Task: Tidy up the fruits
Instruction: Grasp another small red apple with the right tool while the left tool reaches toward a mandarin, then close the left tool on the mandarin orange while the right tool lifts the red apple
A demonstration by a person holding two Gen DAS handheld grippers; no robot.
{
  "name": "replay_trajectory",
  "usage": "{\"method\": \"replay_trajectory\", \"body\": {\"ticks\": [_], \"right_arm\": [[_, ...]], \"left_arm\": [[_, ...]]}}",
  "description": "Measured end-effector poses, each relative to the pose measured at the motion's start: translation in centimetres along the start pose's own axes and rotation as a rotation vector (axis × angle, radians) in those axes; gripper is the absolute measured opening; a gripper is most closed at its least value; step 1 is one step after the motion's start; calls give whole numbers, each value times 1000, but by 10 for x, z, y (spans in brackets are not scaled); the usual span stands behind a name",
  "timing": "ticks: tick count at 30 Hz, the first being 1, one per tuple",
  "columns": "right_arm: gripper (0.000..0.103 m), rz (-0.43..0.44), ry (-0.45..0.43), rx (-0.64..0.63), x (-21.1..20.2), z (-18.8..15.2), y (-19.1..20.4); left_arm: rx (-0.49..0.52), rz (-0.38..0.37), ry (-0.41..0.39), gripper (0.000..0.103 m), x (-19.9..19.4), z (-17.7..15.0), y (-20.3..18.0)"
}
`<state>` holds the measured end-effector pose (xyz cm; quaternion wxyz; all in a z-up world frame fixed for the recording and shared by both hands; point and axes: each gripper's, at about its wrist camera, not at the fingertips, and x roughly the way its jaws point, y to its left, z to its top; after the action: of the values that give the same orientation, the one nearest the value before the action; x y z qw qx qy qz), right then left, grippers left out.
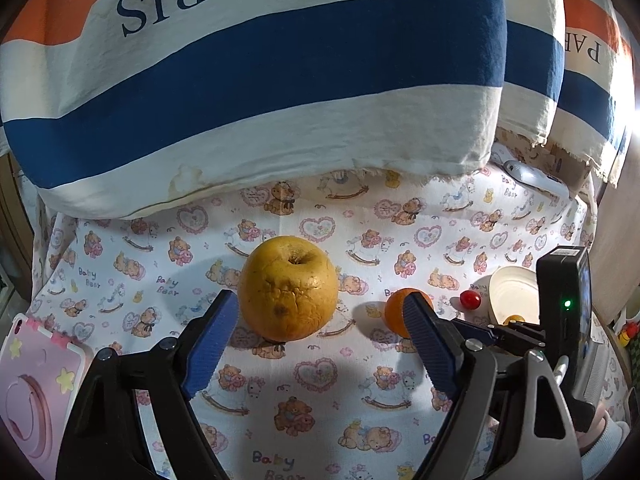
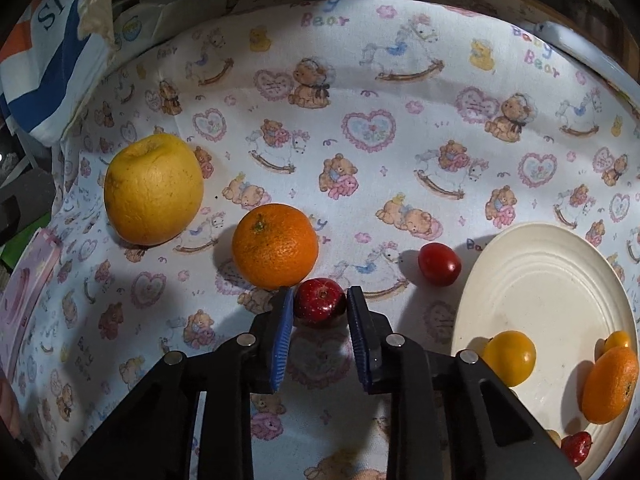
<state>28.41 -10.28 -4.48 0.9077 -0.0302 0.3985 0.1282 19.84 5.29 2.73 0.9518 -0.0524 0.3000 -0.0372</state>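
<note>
Right wrist view: right tool angled down, clamped on small red fruit; left tool released.

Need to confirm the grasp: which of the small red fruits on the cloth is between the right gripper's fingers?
The dark red one just below the orange, clamped in the right gripper. The other red fruit lies free beside the plate.

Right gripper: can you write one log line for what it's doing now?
right gripper | fingers shut on small red fruit | beside orange | plate nearby
</note>
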Motion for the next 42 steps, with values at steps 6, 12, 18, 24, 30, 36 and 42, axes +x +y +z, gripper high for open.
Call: {"method": "replay_trajectory", "body": {"ticks": [6,12,18,24,30,36,42], "right_arm": [[28,-46,-105,-20,-25,0,1],[28,-32,-250,67,-66,4,-19],[28,-95,-374,25,-113,-13,-38],[28,-214,-513,-31,-144,-34,-61],[28,-204,-540,12,-149,-36,-81],[28,-231,-511,38,-146,-34,-88],[28,-232,-470,71,-136,-34,-98]], "left_arm": [[6,-2,6,80,1,0,-2],[26,-12,6,75,-1,-1,-9],[61,-14,-4,74,-5,-1,-24],[78,-51,65,67,19,-1,-57],[68,-68,136,62,41,6,-85],[18,-24,223,62,76,7,-88],[18,-15,272,62,100,-6,-92]]}}
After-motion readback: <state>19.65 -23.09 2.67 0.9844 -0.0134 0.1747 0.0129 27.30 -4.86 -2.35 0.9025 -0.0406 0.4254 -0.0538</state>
